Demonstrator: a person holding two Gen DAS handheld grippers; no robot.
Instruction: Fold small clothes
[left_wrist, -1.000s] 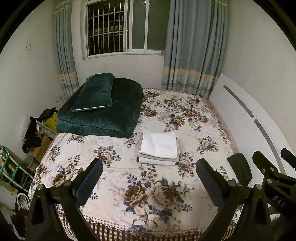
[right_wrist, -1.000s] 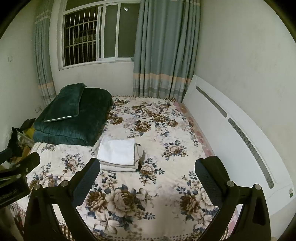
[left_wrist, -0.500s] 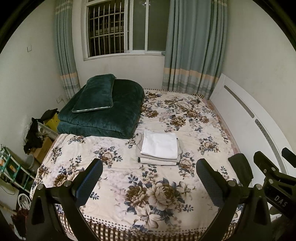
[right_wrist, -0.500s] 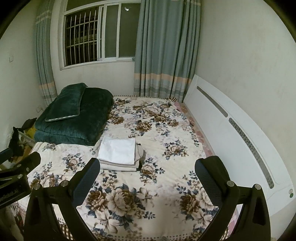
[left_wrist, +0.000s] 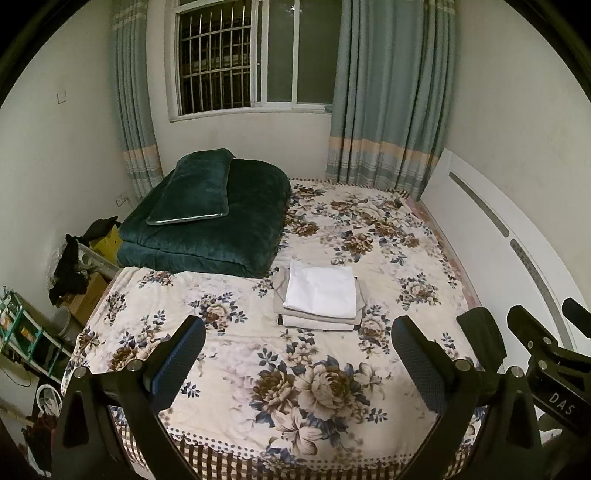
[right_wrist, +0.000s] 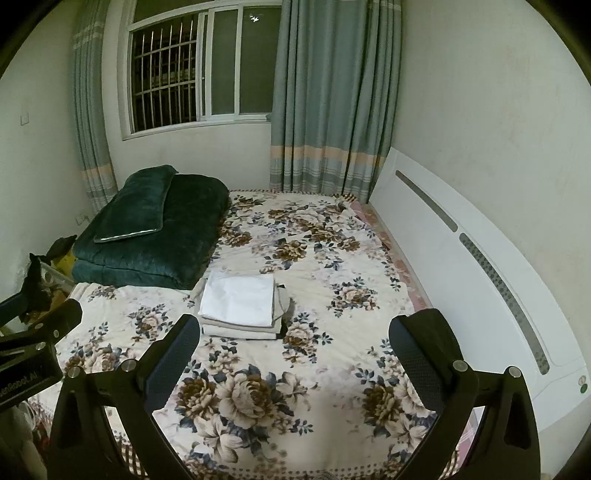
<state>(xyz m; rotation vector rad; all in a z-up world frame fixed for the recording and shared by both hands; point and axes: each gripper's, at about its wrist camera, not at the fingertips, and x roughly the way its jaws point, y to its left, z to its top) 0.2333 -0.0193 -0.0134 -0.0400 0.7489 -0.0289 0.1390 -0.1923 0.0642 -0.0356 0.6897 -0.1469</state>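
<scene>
Both claws gape above folded stack (left_wrist: 319, 297).

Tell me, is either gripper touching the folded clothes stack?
Apart. In both wrist views the left gripper and right gripper hang open, with bare floral sheet between their fingertips and the clothes stack.

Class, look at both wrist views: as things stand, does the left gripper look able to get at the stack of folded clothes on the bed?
Probably yes. The left gripper is open and empty, and only bare floral bedspread lies between it and the stack of folded clothes. The green quilt sits behind the stack, not in the way.
</scene>
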